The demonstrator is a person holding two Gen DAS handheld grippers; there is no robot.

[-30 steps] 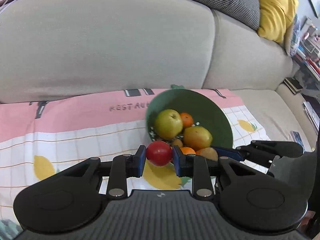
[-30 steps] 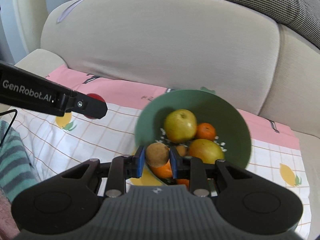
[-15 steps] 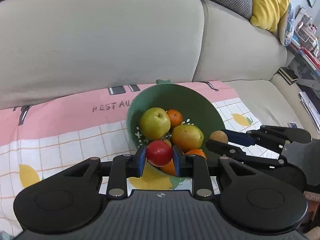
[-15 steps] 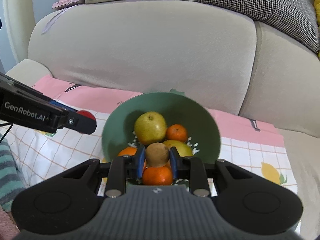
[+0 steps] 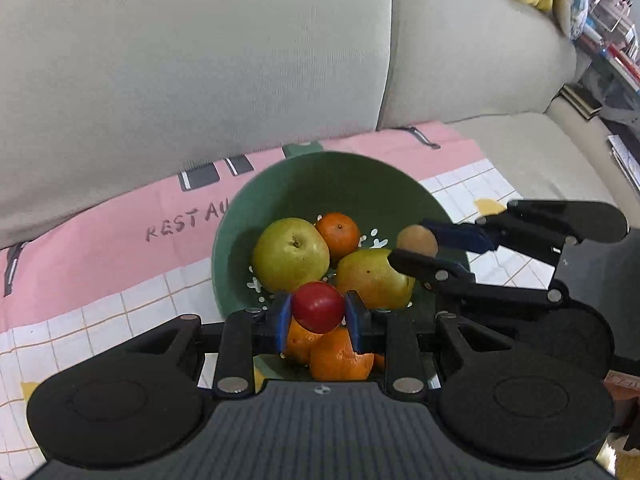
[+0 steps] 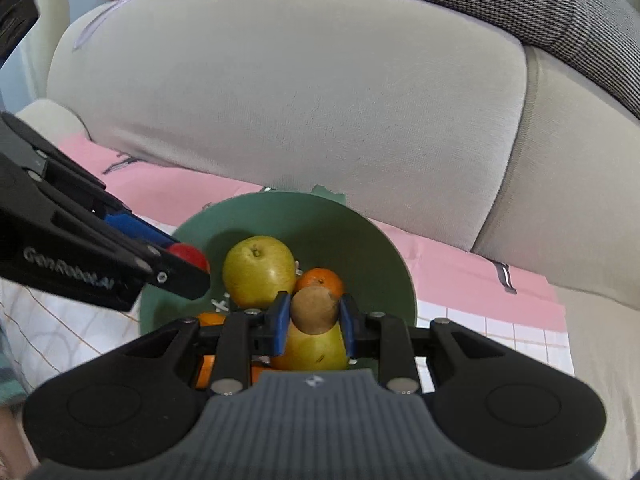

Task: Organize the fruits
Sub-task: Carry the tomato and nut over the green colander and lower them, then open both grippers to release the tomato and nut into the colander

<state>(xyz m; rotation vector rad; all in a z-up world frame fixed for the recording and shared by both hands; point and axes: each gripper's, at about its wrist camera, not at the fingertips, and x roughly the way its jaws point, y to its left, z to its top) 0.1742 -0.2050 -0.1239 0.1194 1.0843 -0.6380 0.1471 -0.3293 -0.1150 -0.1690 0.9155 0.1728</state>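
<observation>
Two loads over one round green plastic bowl point(image 5: 280, 200) at once. Left gripper point(image 5: 319, 314) clenched on a small round red fruit point(image 5: 319, 307), hanging just above the near rim, right over the two oranges point(image 5: 336, 354) piled at that edge. Right gripper point(image 6: 313, 315) clamped on a small brown egg-shaped fruit point(image 6: 313, 310), poised above the yellow-green pear point(image 6: 312, 350) on the bowl's right side; seen from the left camera, reaching in across the right rim. Inside already: a big yellow-green apple point(image 5: 291, 254) toward the left wall, a small orange mandarin point(image 5: 338, 236) behind it near the far wall. Bowl resting on the pink-and-white checked cloth point(image 5: 100, 240), close to the cloth's far pink edge, hard against the beige sofa back point(image 5: 200, 60). Key relation: open landing room straight below and slightly ahead of both sets of jaws, toward the far wall, bare green there. Red fruit nearer the near rim, so likelier to roll off the orange heap if dropped here. Brown fruit's long axis roughly upright between the pads. Neither piece let go yet.
</observation>
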